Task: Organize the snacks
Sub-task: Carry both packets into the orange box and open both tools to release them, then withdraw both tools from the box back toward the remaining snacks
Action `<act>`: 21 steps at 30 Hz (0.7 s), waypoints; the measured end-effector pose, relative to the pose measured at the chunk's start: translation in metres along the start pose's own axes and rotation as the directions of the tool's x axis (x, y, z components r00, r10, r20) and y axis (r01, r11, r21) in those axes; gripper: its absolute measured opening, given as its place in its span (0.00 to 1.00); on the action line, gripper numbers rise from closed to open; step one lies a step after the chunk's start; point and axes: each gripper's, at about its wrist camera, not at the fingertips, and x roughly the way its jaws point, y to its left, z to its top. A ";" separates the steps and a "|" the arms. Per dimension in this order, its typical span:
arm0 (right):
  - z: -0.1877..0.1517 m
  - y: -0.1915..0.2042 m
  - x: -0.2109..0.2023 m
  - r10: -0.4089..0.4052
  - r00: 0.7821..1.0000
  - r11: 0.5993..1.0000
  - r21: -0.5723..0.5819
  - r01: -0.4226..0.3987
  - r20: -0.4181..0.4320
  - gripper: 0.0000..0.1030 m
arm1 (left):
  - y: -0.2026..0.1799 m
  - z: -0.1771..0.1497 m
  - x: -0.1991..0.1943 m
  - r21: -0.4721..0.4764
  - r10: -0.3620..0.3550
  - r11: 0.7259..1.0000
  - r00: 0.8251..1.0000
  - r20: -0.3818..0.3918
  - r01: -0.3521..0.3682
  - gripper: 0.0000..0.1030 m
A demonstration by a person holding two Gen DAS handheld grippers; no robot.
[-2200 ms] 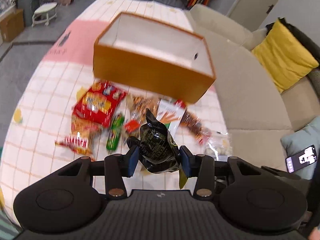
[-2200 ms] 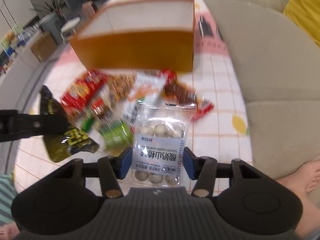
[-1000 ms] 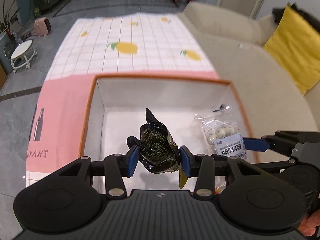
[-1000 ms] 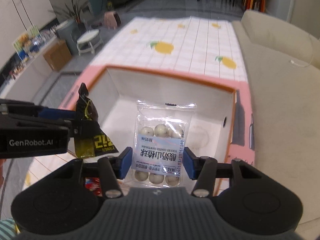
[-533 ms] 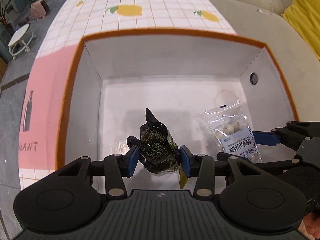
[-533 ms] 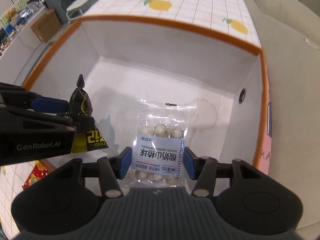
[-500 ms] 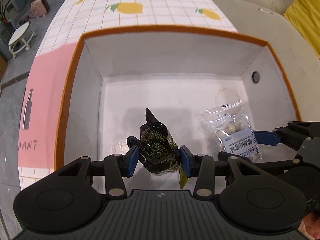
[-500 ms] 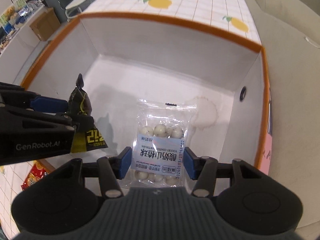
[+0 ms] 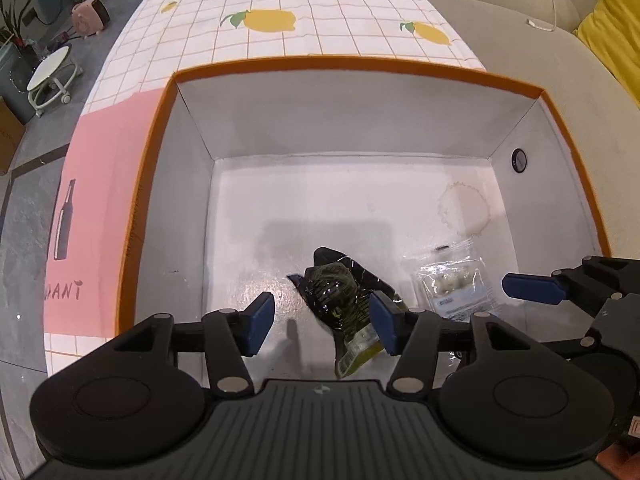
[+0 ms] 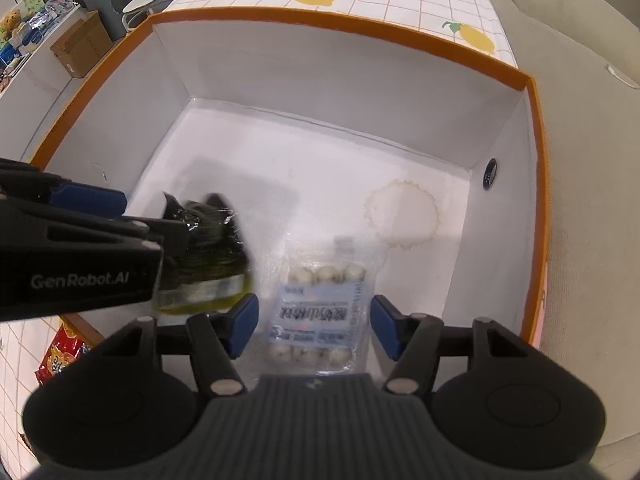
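An orange-rimmed box [image 9: 168, 128] with a white inside fills both views. My left gripper [image 9: 320, 320] hangs inside it and its jaws are opening. The black-and-green snack packet [image 9: 340, 300] has slipped free; it lies between the pads, leaning toward the right one. My right gripper [image 10: 314, 328] is also opening. Blurred, the clear bag of white balls [image 10: 320, 312] lies loose between its pads, touching neither. The left wrist view shows that bag [image 9: 456, 284] on the box floor beside the right gripper's blue fingertip [image 9: 532, 288]. The right wrist view shows the dark packet [image 10: 208, 256] by the left gripper's finger [image 10: 80, 200].
The box [image 10: 536, 128] stands on a lemon-print mat [image 9: 320, 8] with a pink section [image 9: 100, 200]. A beige sofa [image 9: 520, 20] with a yellow cushion [image 9: 612, 28] runs along the right. A red snack packet [image 10: 60, 356] lies outside the box. A white stool [image 9: 48, 76] stands at far left.
Both grippers came over the box and sank into it. Since half a second ago both sets of jaws have spread, and the dark packet and the clear bag have dropped from the pads.
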 end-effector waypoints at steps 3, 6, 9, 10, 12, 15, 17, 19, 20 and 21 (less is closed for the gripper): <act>0.000 0.000 -0.008 -0.005 1.000 1.000 0.003 0.005 0.016 0.65 | 0.000 -0.002 -0.008 0.002 0.003 1.000 1.000 0.013 -0.003 0.64; 0.001 0.001 -0.021 -0.009 0.999 1.000 0.000 0.009 0.038 0.65 | -0.001 -0.004 -0.020 0.004 0.006 1.000 0.999 0.033 -0.006 0.64; 0.000 0.002 -0.041 -0.013 0.997 1.000 0.002 0.013 0.073 0.65 | 0.000 -0.005 -0.039 -0.001 0.007 1.000 0.997 0.075 -0.007 0.64; -0.002 0.002 -0.048 -0.013 0.996 1.000 0.003 0.013 0.086 0.65 | 0.000 -0.007 -0.048 0.000 0.003 1.000 0.996 0.092 -0.003 0.64; -0.006 0.004 -0.067 -0.016 0.992 1.000 0.002 0.016 0.122 0.65 | 0.000 -0.012 -0.065 0.007 -0.005 1.000 0.992 0.128 0.004 0.64; -0.014 0.007 -0.093 -0.021 0.984 1.000 0.007 0.020 0.175 0.65 | -0.003 -0.018 -0.089 0.017 -0.011 1.000 0.985 0.175 0.008 0.64; -0.021 0.010 -0.110 -0.023 0.978 1.000 0.011 0.021 0.207 0.65 | -0.005 -0.024 -0.108 0.026 -0.013 1.000 0.977 0.213 0.008 0.64; -0.028 0.013 -0.127 -0.029 0.971 1.000 0.010 0.028 0.239 0.65 | -0.009 -0.031 -0.127 0.041 -0.011 0.999 0.967 0.254 0.001 0.64; -0.032 0.015 -0.135 -0.034 0.966 0.999 0.011 0.032 0.256 0.65 | -0.011 -0.035 -0.136 0.048 -0.009 0.999 0.962 0.272 -0.004 0.65; -0.036 0.016 -0.143 -0.036 0.962 0.999 0.011 0.034 0.271 0.65 | -0.013 -0.039 -0.144 0.055 -0.005 0.998 0.958 0.287 -0.011 0.64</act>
